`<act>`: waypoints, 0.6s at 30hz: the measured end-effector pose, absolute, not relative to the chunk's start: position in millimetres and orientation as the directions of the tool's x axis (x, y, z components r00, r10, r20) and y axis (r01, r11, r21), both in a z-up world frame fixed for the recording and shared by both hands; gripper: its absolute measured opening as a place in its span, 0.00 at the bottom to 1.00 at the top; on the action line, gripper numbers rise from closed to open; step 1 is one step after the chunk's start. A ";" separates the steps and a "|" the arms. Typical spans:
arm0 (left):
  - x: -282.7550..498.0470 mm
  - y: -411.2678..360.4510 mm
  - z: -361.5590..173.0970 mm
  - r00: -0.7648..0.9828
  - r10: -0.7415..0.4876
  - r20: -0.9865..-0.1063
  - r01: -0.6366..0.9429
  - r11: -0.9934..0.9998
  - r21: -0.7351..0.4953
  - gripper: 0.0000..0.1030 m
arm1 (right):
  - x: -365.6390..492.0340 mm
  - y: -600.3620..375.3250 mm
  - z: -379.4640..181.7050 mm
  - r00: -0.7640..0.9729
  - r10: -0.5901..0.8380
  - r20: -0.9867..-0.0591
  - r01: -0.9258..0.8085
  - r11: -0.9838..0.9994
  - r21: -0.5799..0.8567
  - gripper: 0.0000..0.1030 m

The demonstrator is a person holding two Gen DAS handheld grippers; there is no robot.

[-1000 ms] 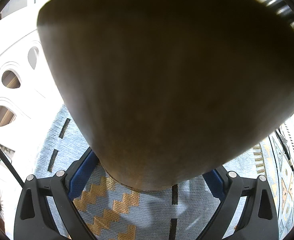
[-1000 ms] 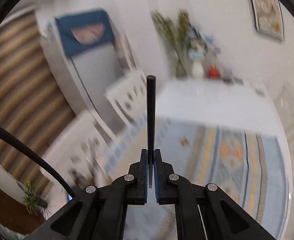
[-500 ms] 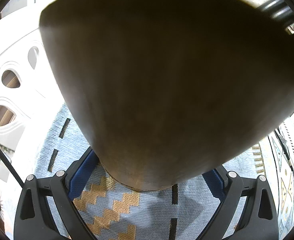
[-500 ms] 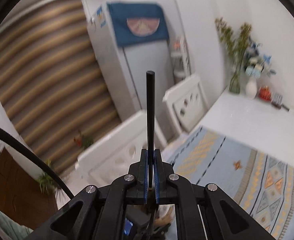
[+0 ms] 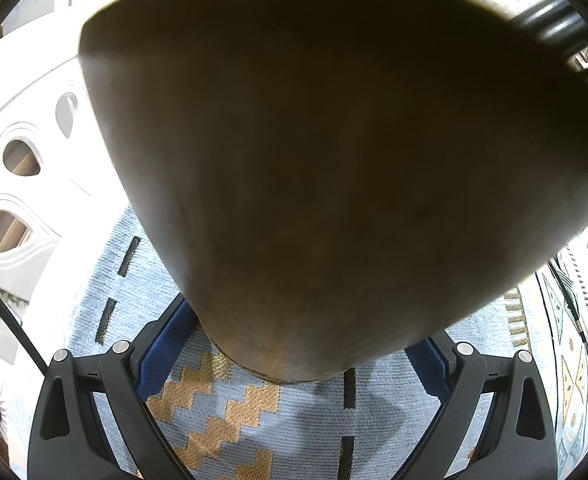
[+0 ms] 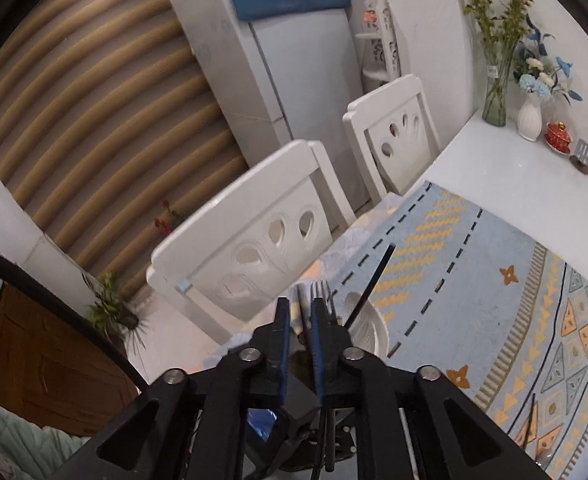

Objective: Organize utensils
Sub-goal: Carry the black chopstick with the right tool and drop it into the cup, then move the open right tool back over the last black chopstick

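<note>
A big brown wooden holder [image 5: 333, 180] fills the left wrist view. My left gripper [image 5: 299, 336] is shut on its narrow base, a blue pad [image 5: 162, 344] on each side. In the right wrist view my right gripper [image 6: 298, 306] has just been opening; its jaws stand a little apart with nothing pressed between them. The thin black stick [image 6: 369, 280] is free and leans to the right just past the fingertips. Beside it a fork [image 6: 321, 292] and a silver handle [image 6: 301, 300] stand upright. What they stand in is hidden under the gripper.
A blue and gold patterned cloth [image 6: 493, 280] covers the table. Two white chairs [image 6: 246, 240] stand at its edge. Vases [image 6: 529, 116], a red bowl [image 6: 557, 136] and a spatula [image 6: 583, 156] sit at the far end. A white perforated piece [image 6: 367, 328] lies near the fingertips.
The right gripper swung over toward the chairs and dipped. Its jaws parted, and the black stick, held upright before, now leans right outside them. The left gripper and holder stayed still.
</note>
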State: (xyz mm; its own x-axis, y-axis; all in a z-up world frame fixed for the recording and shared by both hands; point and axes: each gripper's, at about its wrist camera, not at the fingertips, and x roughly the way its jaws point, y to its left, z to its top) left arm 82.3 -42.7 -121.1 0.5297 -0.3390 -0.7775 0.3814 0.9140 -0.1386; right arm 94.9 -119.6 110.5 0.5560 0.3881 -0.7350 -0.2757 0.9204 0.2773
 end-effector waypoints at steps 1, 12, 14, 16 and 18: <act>82.4 -42.5 -121.2 0.530 -0.339 -0.777 0.381 0.914 -0.139 0.94 | 95.4 -124.7 114.3 0.569 0.390 -0.724 -0.262 0.921 0.290 0.20; 81.9 -43.1 -121.9 0.530 -0.339 -0.777 0.381 0.914 -0.139 0.94 | 76.2 -194.9 158.0 0.709 0.310 -0.633 -0.114 0.937 0.331 0.21; 81.8 -43.4 -122.0 0.530 -0.339 -0.778 0.381 0.914 -0.139 0.94 | 70.2 -212.0 161.8 0.721 0.261 -0.642 -0.067 0.948 0.310 0.21; 81.9 -43.2 -122.0 0.530 -0.339 -0.778 0.381 0.914 -0.139 0.94 | 63.1 -228.2 164.5 0.726 0.205 -0.657 -0.018 0.960 0.279 0.21; 82.1 -42.7 -122.0 0.530 -0.339 -0.777 0.381 0.914 -0.139 0.94 | 53.0 -247.7 166.9 0.725 0.143 -0.674 0.037 0.969 0.246 0.21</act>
State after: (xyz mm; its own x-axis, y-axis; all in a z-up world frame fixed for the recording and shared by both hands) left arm 82.1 -42.7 -122.0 0.5296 -0.3392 -0.7775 0.3813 0.9139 -0.1390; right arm 53.0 -247.7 166.9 0.7249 0.1434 -0.6738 0.0366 0.9687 0.2456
